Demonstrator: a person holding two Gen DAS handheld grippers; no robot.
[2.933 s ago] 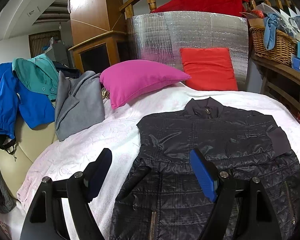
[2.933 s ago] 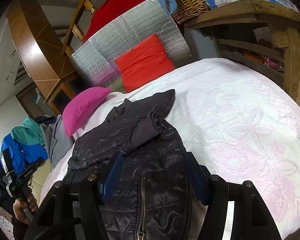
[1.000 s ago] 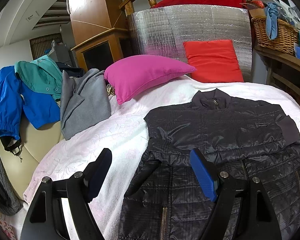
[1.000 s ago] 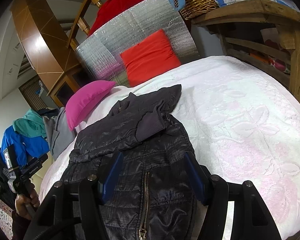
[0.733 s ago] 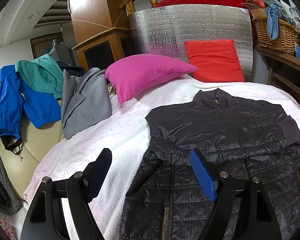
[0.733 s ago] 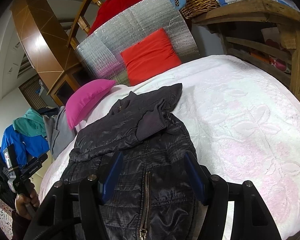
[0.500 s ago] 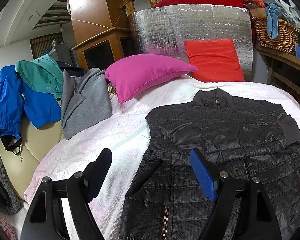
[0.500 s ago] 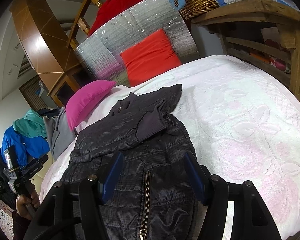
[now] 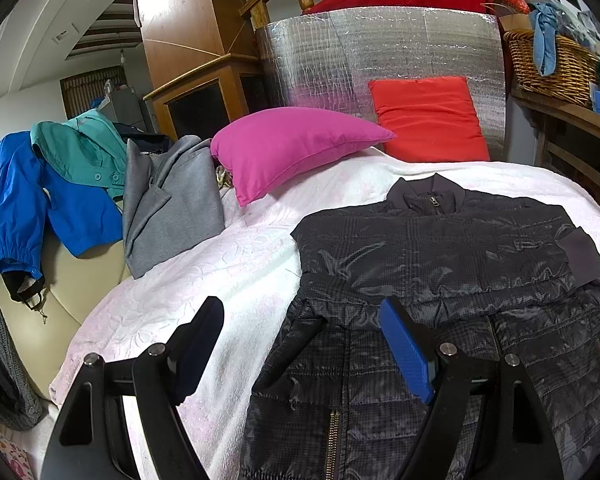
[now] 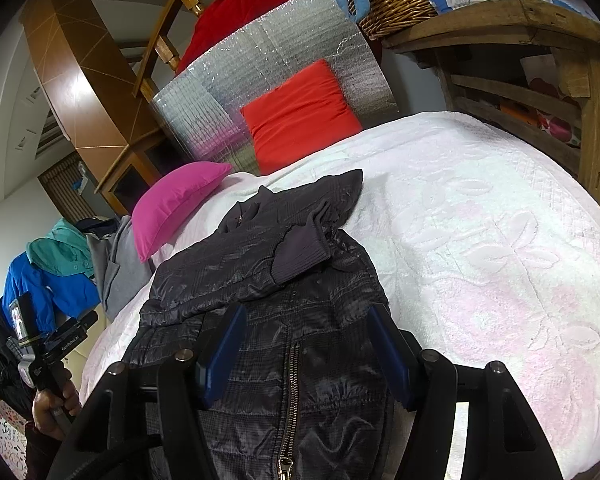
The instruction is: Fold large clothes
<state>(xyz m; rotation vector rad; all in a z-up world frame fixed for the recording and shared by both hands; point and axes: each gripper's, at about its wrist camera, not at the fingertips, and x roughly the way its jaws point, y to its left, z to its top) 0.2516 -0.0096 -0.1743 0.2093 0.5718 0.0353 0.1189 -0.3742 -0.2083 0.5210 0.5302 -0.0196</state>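
The black jacket (image 9: pixel 440 264) lies face up on the white bedspread (image 9: pixel 188 304), collar toward the pink pillow (image 9: pixel 292 152) and red cushion (image 9: pixel 428 120), zip running down the middle toward the near edge of the bed. Both sleeves look folded across the chest, one grey cuff (image 10: pixel 300 256) resting on top.

It strikes me as light and puffy, quilted and soft all through, with a shiny shell that will likely slide on itself and slip out of a shallow pinch. I'd take it by the hem corners or the shoulder seams, where the layers bunch thick enough to bite on, rather than the slick flat panels.

The left tongs (image 9: pixel 300 344) hang over the jacket's left edge, one finger above the bare bedspread, the other over the quilted front, jaws spread wide and holding nothing. The right tongs (image 10: pixel 304 344) sit lower down the body, straddling the zip (image 10: pixel 290 396), jaws parted with the fabric beneath them but, so far as I can see, not pinched.
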